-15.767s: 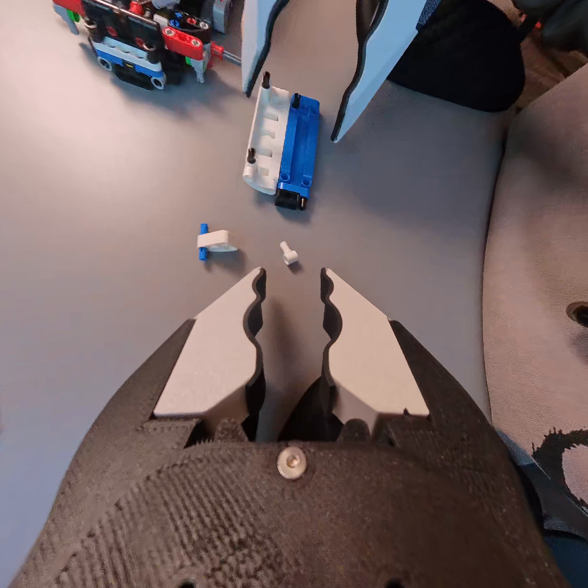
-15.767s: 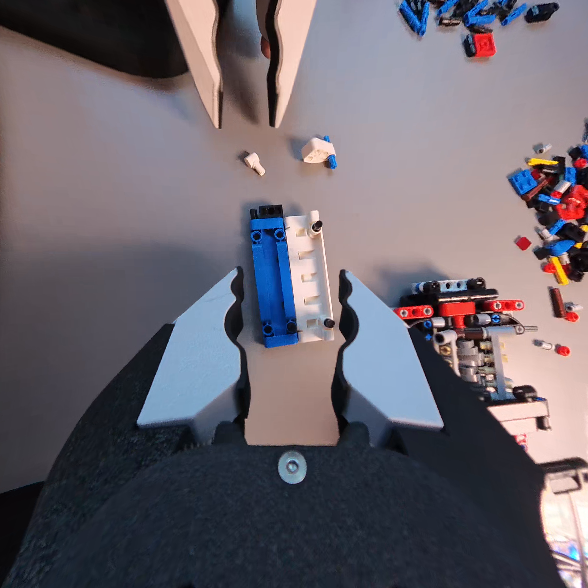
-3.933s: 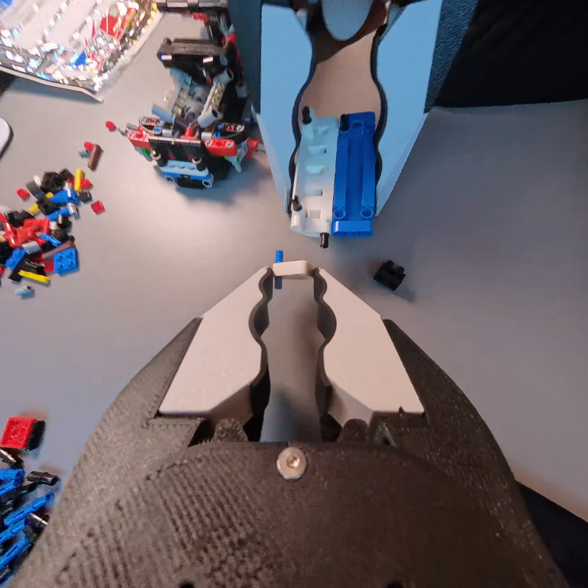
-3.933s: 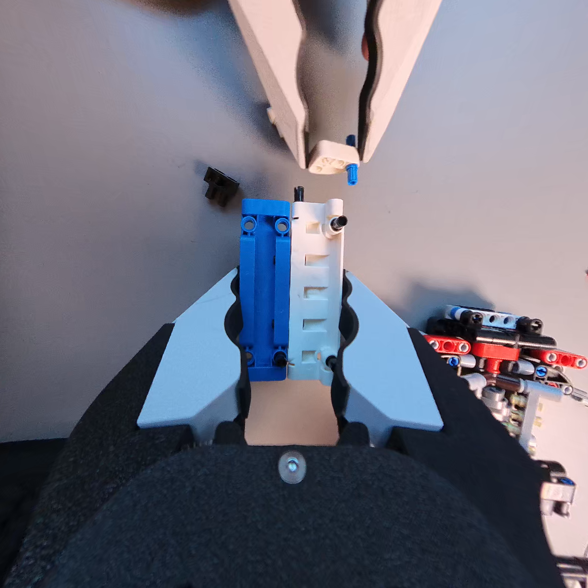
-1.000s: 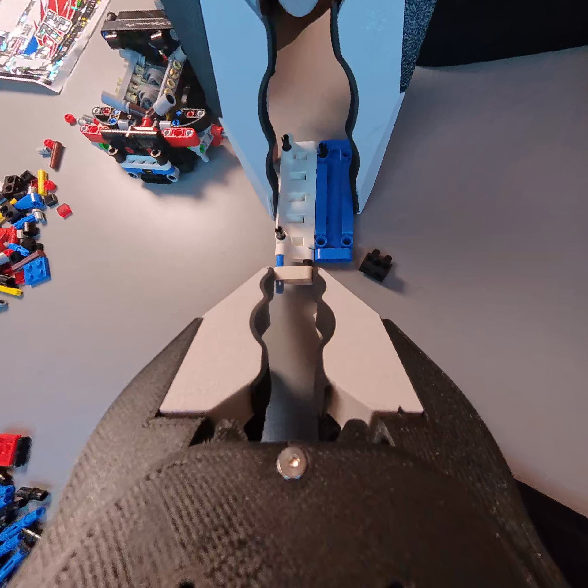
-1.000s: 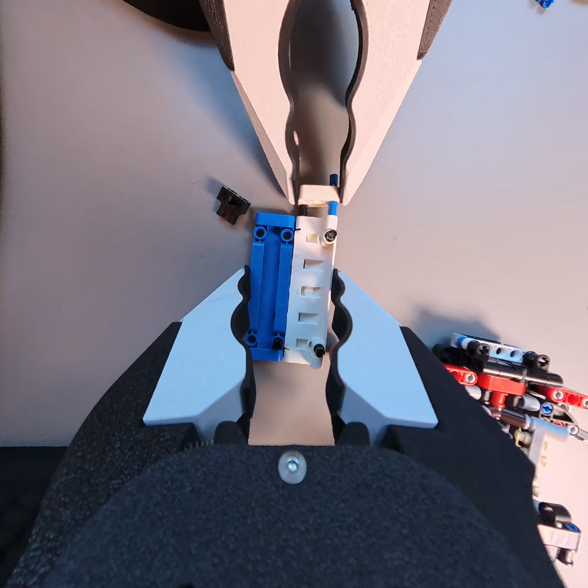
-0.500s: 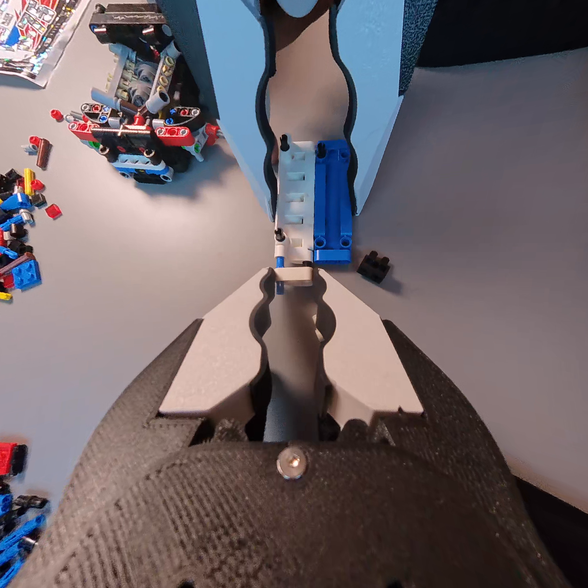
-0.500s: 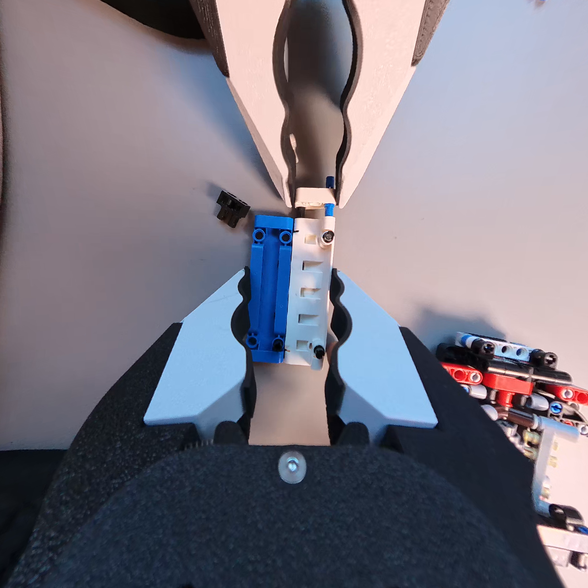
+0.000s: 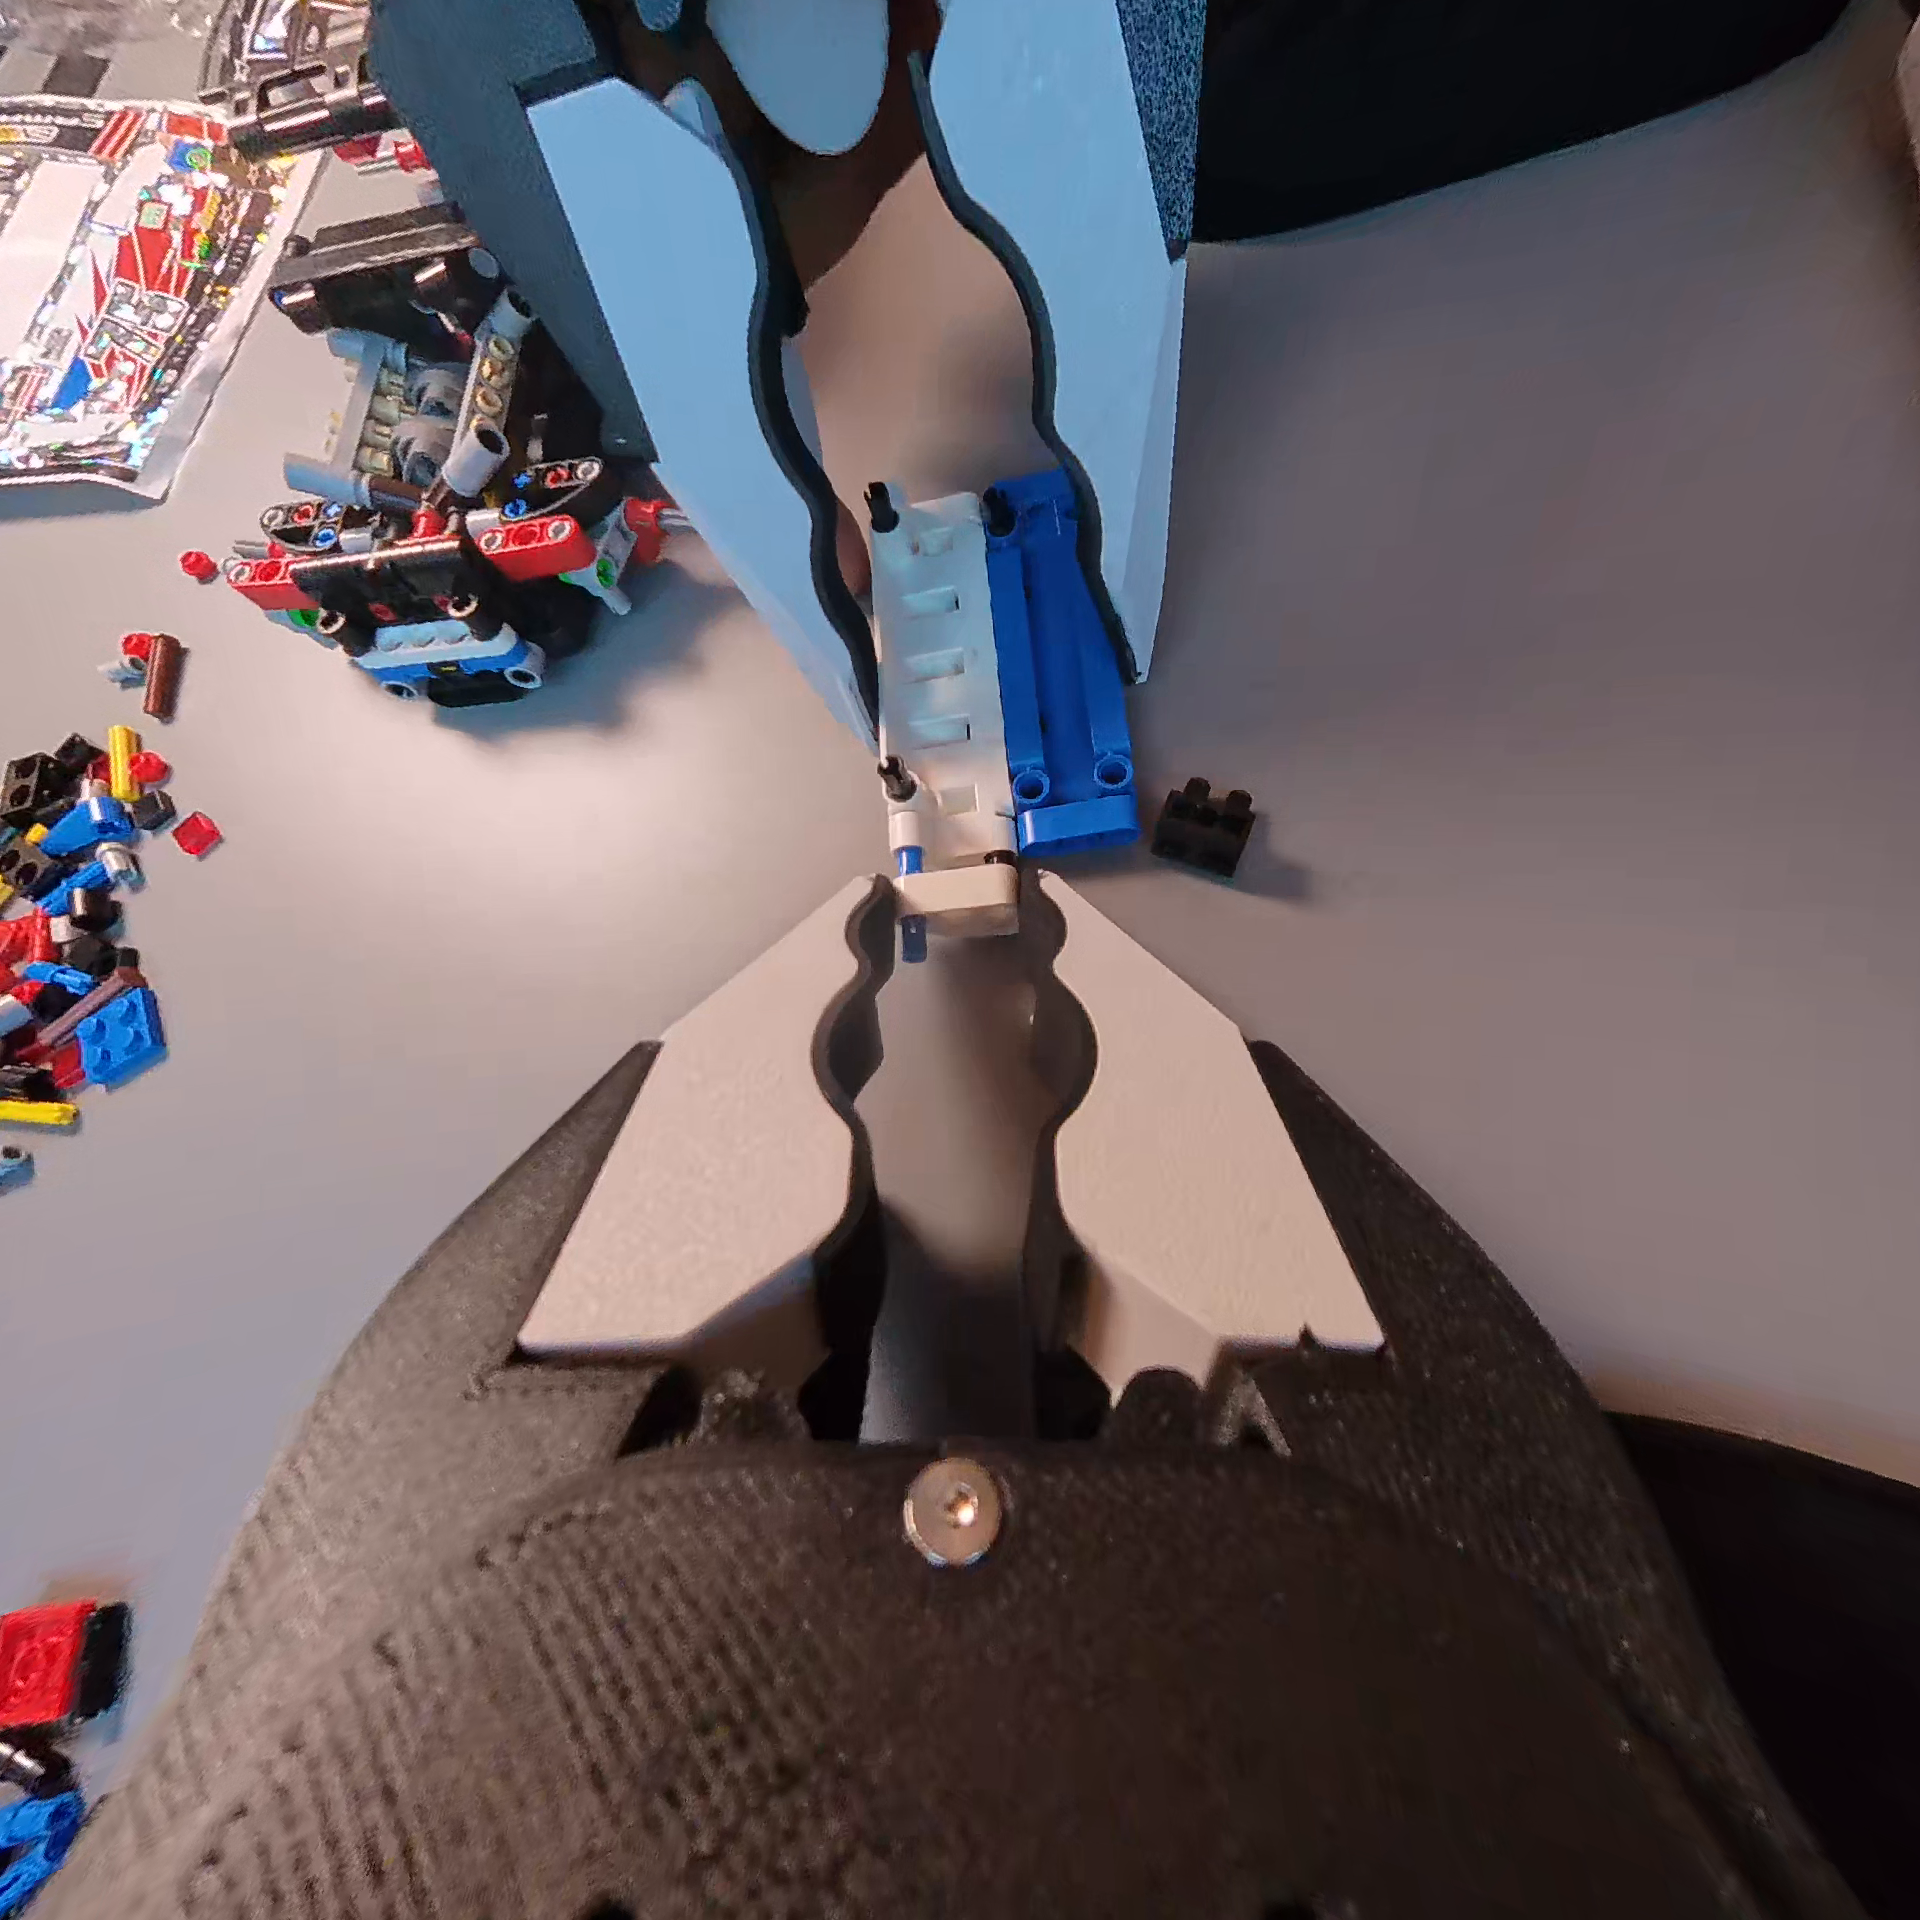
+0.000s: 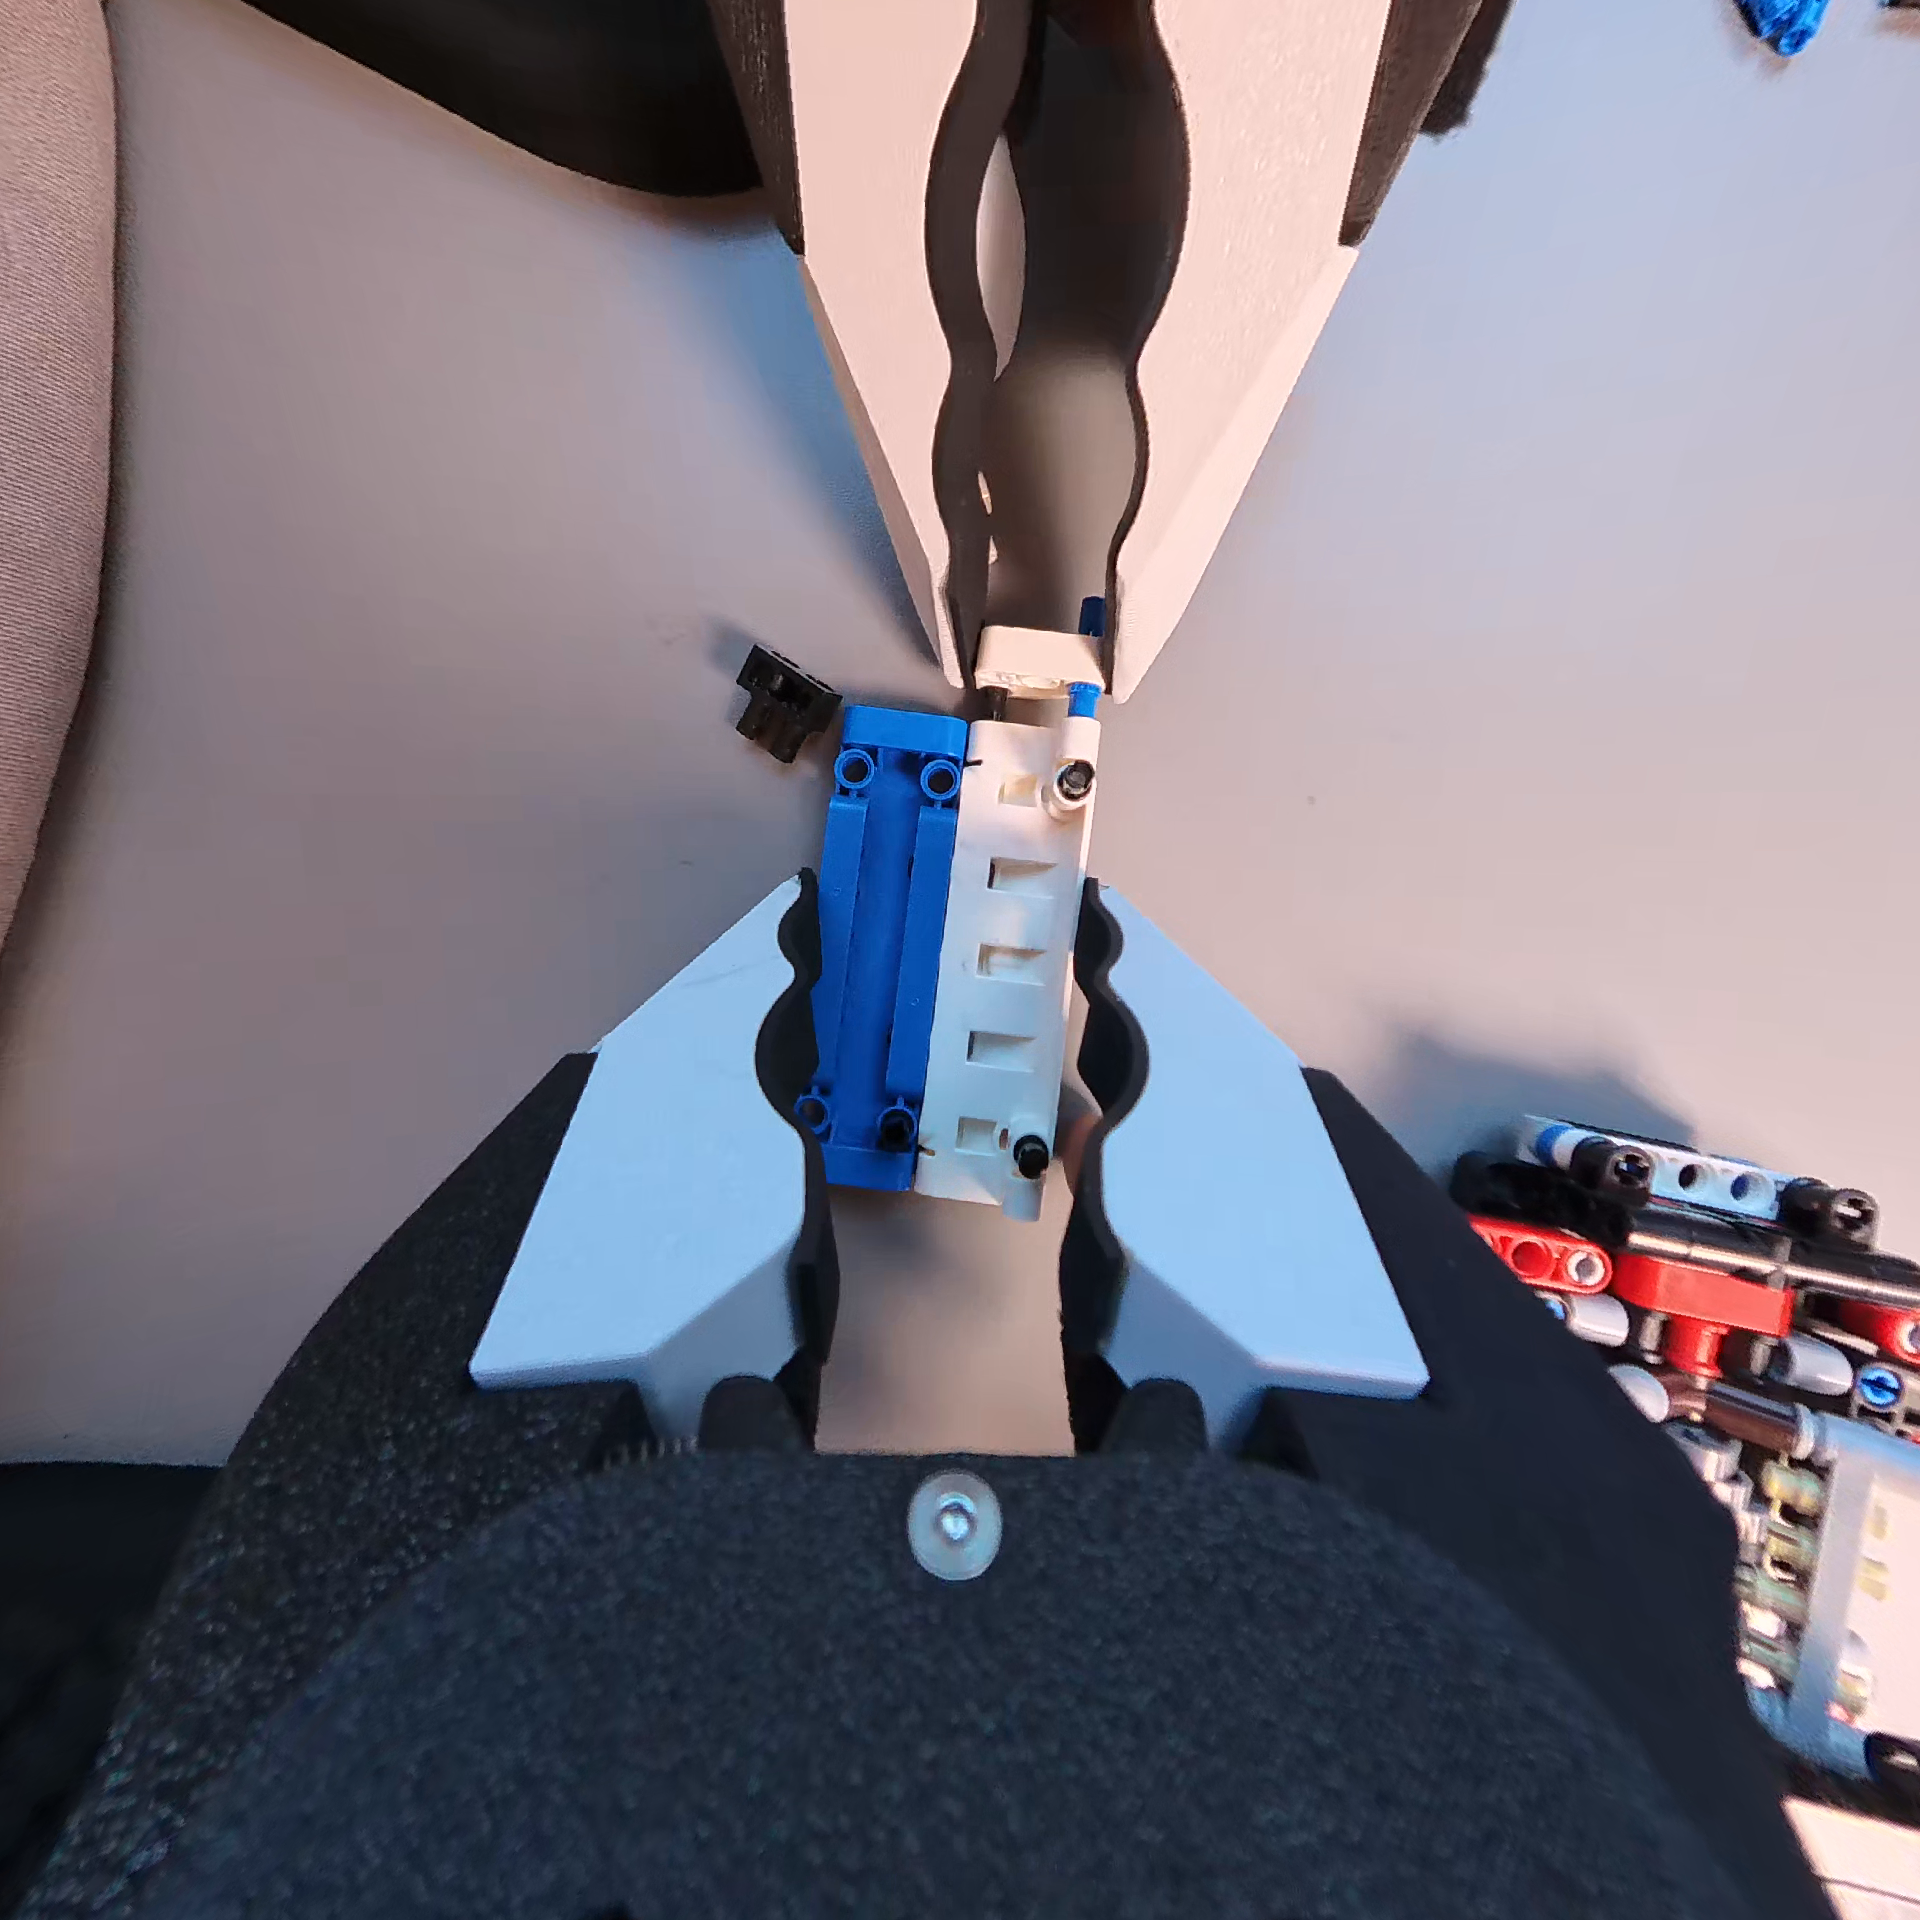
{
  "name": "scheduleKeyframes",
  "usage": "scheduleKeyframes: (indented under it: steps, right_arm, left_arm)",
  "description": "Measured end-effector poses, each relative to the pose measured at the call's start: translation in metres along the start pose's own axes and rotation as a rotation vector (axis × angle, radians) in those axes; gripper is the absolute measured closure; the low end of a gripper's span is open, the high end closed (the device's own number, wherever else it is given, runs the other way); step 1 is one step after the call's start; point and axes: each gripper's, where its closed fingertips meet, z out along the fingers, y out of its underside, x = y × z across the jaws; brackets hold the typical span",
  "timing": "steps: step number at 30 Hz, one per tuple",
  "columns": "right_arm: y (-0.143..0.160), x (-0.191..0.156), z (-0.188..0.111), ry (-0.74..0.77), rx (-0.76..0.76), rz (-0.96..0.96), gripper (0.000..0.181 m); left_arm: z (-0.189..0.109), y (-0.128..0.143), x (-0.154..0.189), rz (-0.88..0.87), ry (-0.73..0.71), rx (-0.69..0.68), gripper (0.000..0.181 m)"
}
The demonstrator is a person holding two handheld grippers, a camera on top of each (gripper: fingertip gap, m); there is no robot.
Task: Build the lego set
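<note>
My right gripper point(image 10: 940, 904) is shut on a blue-and-white panel assembly point(image 10: 951, 966), which also shows in the left wrist view point(image 9: 992, 675). My left gripper point(image 9: 956, 899) is shut on a small white connector point(image 9: 961, 891) with a blue pin point(image 9: 911, 935). The connector point(image 10: 1034, 657) is pressed against the white end of the panel assembly, its blue pin point(image 10: 1081, 701) meeting the panel's corner. The left gripper shows opposite in the right wrist view point(image 10: 1034, 665); the right gripper shows opposite in the left wrist view point(image 9: 1003, 686).
A small black brick point(image 9: 1205, 826) lies on the grey table beside the panel point(image 10: 784, 701). A partly built model point(image 9: 416, 540) stands at the left point(image 10: 1714, 1320). Loose bricks point(image 9: 73, 935) and an instruction booklet point(image 9: 114, 291) lie further left. Only a small space, under 4 cm, lies between the two pairs of fingers.
Over the last second the connector has stayed pressed against the panel's end, and both grippers have kept their hold. The view has shifted only slightly.
</note>
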Motion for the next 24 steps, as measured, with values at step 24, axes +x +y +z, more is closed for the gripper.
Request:
scheduleKeyframes:
  steps: [24]
  right_arm:
    - [-0.0040, -0.0035, 0.0006, -0.012, 0.037, 0.063, 0.135]
  left_arm:
    - [0.0012, -0.0029, 0.0024, 0.072, -0.073, 0.010, 0.159]
